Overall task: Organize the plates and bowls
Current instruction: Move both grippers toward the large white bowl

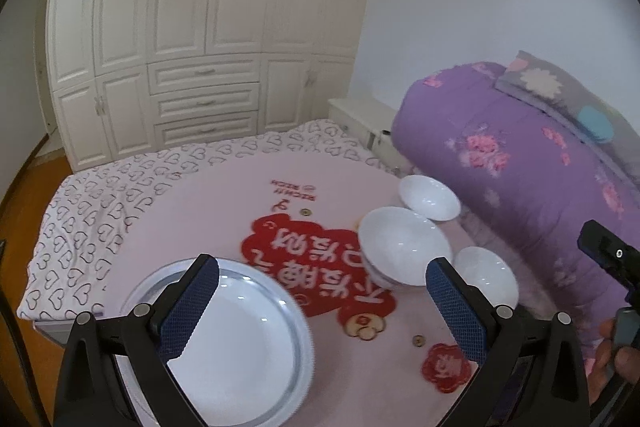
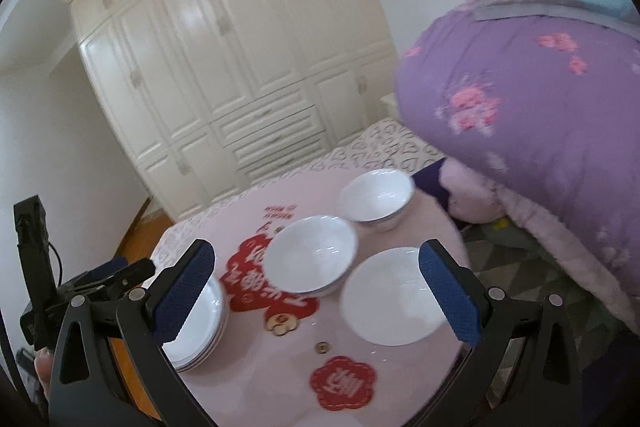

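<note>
A stack of white plates (image 1: 236, 331) sits at the near left of the round pink table (image 1: 224, 195); it also shows in the right wrist view (image 2: 200, 327). Three white bowls stand at the right: a far bowl (image 1: 430, 197) (image 2: 376, 197), a middle bowl (image 1: 404, 247) (image 2: 310, 253), and a near shallow one (image 1: 488, 277) (image 2: 394, 295). My left gripper (image 1: 322, 303) is open above the table, its left finger over the plates. My right gripper (image 2: 318, 299) is open above the middle and near bowls. Neither holds anything.
A purple flowered quilt (image 1: 520, 155) is piled on the right, close to the bowls. Red paper decorations (image 1: 316, 251) and small wooden tokens (image 1: 364, 327) lie on the table. A white wardrobe (image 1: 192, 27) stands behind. A bed with a heart-patterned sheet (image 1: 120, 195) lies beyond the table.
</note>
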A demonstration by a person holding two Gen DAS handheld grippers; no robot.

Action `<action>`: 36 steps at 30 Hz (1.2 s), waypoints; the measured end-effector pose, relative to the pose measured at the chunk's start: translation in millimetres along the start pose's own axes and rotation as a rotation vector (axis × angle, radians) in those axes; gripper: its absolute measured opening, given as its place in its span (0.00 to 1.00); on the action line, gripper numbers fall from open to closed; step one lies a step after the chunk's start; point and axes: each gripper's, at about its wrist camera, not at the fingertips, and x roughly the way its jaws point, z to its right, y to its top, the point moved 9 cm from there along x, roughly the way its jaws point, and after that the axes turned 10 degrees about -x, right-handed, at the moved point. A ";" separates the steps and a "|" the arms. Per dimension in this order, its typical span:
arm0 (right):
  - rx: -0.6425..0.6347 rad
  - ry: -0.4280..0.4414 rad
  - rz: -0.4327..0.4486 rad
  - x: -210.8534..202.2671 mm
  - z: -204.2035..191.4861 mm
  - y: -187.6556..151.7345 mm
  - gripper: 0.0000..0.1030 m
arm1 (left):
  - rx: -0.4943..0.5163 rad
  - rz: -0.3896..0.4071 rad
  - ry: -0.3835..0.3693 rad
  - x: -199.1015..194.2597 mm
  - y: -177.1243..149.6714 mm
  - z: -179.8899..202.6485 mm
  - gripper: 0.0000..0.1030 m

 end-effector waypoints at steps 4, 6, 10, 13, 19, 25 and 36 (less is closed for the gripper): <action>0.053 -0.057 0.013 -11.8 16.1 -7.0 1.00 | 0.019 -0.040 -0.040 12.9 9.3 5.9 0.99; 0.081 -0.091 0.010 -16.6 22.7 -13.8 1.00 | 0.047 -0.055 -0.059 19.5 14.3 8.1 0.99; 0.154 -0.153 -0.019 -18.7 37.8 -34.5 1.00 | 0.093 -0.096 -0.089 41.8 20.7 17.2 0.99; 0.181 -0.188 -0.052 -15.4 43.6 -47.3 1.00 | 0.119 -0.127 -0.101 55.8 19.9 20.7 0.99; 0.169 -0.201 -0.128 8.4 44.5 -51.5 1.00 | 0.101 -0.199 -0.094 97.8 18.4 15.2 0.99; 0.091 -0.162 -0.173 45.4 28.2 -37.9 1.00 | 0.072 -0.238 -0.071 135.2 27.9 9.4 0.99; -0.007 -0.081 -0.295 123.4 14.9 -33.2 0.97 | 0.059 -0.301 -0.036 189.4 26.4 12.1 0.95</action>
